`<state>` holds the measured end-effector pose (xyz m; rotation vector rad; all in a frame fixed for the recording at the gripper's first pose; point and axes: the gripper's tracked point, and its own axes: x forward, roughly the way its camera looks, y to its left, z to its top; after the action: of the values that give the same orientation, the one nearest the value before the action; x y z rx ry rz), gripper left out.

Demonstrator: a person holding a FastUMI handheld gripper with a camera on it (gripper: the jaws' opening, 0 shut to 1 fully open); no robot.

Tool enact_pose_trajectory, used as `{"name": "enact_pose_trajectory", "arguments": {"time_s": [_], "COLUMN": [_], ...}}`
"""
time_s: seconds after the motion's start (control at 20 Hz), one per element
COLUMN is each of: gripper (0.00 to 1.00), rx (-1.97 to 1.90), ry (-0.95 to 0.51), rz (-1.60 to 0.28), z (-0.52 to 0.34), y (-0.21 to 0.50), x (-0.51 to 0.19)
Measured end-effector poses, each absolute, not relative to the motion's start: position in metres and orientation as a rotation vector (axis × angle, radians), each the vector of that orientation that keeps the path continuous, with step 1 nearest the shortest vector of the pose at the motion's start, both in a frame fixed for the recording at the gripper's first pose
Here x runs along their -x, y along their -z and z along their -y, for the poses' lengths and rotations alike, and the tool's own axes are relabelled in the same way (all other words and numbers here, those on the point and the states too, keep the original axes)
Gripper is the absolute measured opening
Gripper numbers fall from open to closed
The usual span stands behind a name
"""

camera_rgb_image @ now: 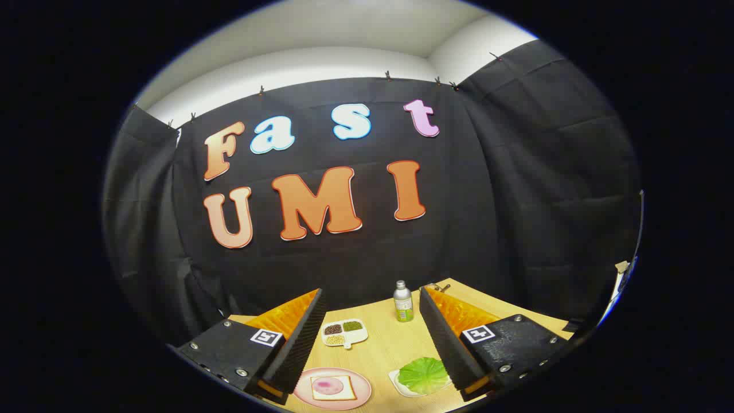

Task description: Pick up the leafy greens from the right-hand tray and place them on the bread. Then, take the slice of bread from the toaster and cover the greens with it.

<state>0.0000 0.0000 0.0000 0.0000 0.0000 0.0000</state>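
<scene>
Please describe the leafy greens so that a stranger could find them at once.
On the wooden table, between the open gripper fingers, look beside the pink plate with bread. The leafy greens lie on a white tray, the only bright green, ruffled item.

Table [395, 350]: pale yellow wood grain, lower centre.
Plate [358, 396]: pink, lower centre-left.
Bread [331, 388]: white slice, tan crust, pink round patch in its middle.
Leafy greens [423, 374]: bright green, ribbed.
Tray [399, 384]: white, under the greens.
Divided dish [344, 333]: white; fillings brown, dark green and beige.
Bottle [403, 301]: silver, green label.
Booth wall [516, 201]: black cloth.
Ceiling [344, 40]: white.
</scene>
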Motion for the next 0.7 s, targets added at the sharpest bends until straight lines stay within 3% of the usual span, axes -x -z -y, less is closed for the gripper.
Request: {"name": "enact_pose_trajectory", "arguments": {"time_s": [0.7], "gripper": [0.98], "rx": [0.051], "ry": [-0.052], "rz": [-0.114], "z": [-0.016], "y": [0.030], "x": [-0.023]}}
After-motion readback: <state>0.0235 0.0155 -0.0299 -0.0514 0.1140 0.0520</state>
